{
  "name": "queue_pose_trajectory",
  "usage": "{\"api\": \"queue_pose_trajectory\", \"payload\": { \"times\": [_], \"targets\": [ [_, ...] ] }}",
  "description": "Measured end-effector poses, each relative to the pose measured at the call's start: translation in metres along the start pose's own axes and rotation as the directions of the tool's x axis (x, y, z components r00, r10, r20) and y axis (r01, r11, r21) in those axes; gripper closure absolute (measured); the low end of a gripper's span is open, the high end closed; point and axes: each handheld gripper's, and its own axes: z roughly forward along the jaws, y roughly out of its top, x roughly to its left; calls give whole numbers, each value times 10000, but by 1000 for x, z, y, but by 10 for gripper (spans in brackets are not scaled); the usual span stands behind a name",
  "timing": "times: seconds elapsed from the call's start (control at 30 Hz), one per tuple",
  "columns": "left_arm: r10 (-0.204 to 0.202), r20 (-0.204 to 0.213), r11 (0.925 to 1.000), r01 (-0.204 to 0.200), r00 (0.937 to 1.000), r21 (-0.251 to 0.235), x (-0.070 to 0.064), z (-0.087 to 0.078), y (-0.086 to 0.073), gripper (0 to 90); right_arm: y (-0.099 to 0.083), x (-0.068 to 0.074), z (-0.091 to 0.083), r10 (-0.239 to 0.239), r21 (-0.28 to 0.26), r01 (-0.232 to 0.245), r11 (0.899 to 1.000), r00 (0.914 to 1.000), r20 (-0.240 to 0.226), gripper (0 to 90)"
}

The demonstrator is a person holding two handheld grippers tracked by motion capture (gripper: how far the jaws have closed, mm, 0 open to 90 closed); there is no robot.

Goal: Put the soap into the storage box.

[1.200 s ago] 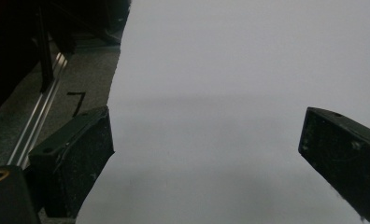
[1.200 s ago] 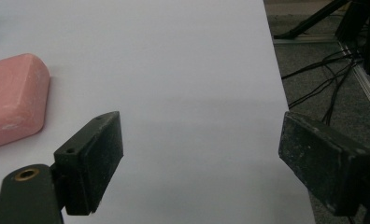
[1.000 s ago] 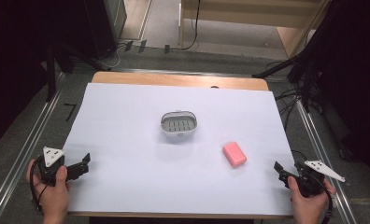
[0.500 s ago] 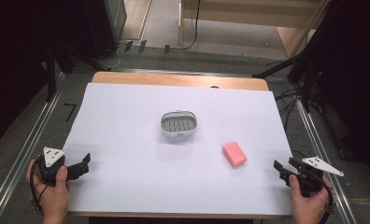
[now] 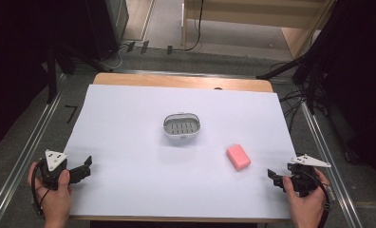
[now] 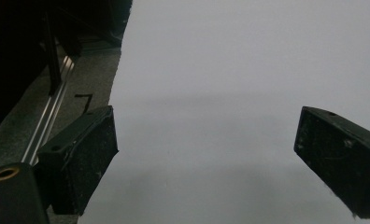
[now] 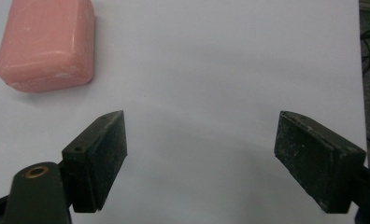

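The right gripper (image 5: 274, 175) sits at the near right edge of the table (image 5: 129, 142), held in a hand (image 5: 305, 202), its jaws spread wide with nothing between them. In the right gripper view the gripper (image 7: 199, 158) points over bare white table top, and the soap (image 7: 47, 44) lies ahead and off to the left of the jaws, near but not touching.

The left gripper (image 5: 84, 166) rests at the near left edge, also in a hand (image 5: 53, 197), jaws wide apart and empty. The left gripper view shows this gripper (image 6: 206, 154) above plain white surface, with the table's edge and a metal rail (image 6: 47, 121) at the left.

From the high view, the pink soap (image 5: 238, 157) lies flat on the table, right of centre, well apart from the left gripper and closer to the right one. The dish (image 5: 181, 127), a small grey oval with slots in its floor, stands empty near the table's middle, up and left of the soap.

The soap looks like a solid, stiff bar with rounded corners and a smooth, likely slippery skin; probably light. A grip across its two long flat sides, near the middle, seems safest, since rounded ends could squirt out of the jaws.

No brand, label or writing can be read on the soap or the dish
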Motion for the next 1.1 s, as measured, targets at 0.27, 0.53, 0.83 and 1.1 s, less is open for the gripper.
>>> {"api": "queue_pose_trajectory", "payload": {
  "times": [0.27, 0.53, 0.83, 1.1],
  "targets": [
    [-56, 56, 10000, 56, 10000, -58, 0, 0, 0, 65, 11, 10, 6, -264, 979, 278, 9948, 9995, -159, 128],
    [-16, 11, 10000, 16, 10000, -74, 0, 0, 0, 65, 20, 20, 13, -543, 1616, 581, 9851, 9981, -278, 102],
    [26, -78, 9999, -27, 10000, -121, -1, -1, 0, 64, 28, 28, 18, -671, 2000, 737, 9770, 9970, -396, 61],
    [50, -157, 10000, -51, 9999, -84, -2, -1, 0, 64, 35, 38, 25, -749, 2300, 846, 9695, 9959, -507, 0]
  ]
}}
